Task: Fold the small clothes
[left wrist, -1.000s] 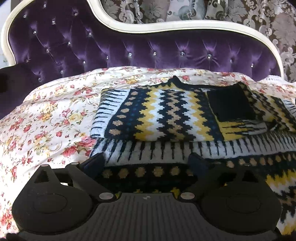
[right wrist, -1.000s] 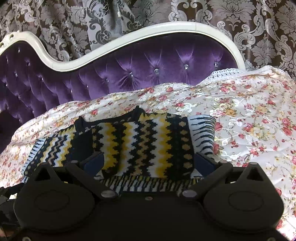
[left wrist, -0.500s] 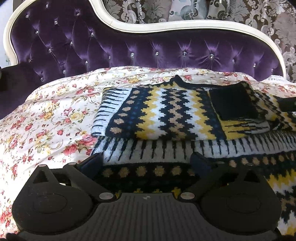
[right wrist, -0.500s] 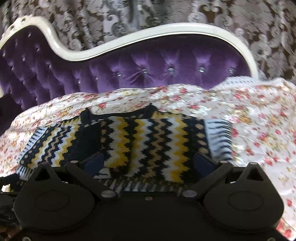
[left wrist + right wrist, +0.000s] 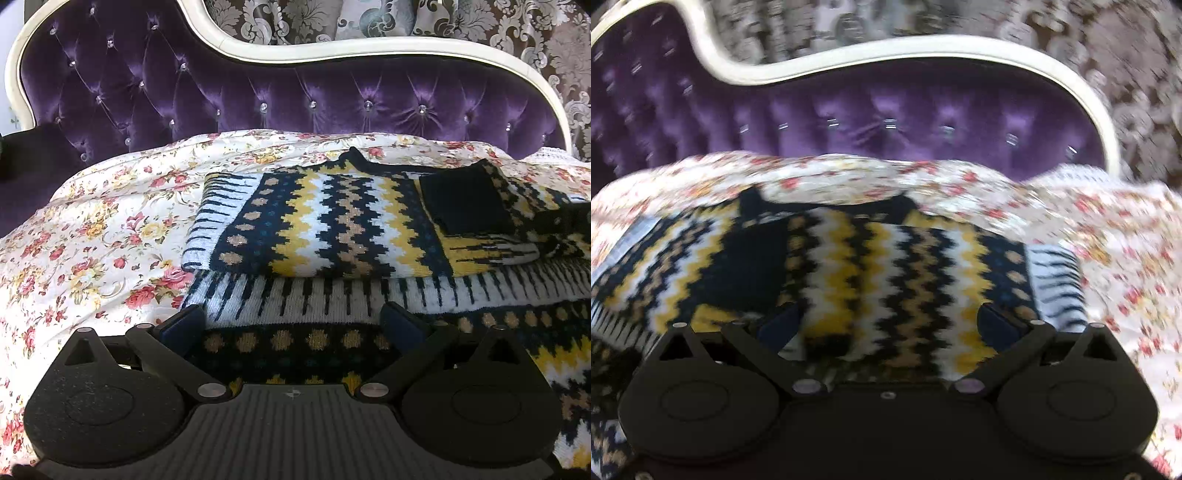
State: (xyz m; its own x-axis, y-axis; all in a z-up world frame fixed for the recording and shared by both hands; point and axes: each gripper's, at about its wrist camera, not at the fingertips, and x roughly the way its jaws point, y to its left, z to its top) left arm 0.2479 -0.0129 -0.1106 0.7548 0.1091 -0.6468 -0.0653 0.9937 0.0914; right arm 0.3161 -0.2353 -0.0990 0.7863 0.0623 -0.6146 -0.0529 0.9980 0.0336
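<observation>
On my left, the left gripper hangs low with its jaws spread wide and nothing between them, just over the striped near edge of the patterned sweater, which lies partly folded on the floral bedspread in front of the purple headboard. On my right, the right gripper is likewise released over the same knit, in a blurred view. My worry is pinching only the top layer, which would drag the fold askew
</observation>
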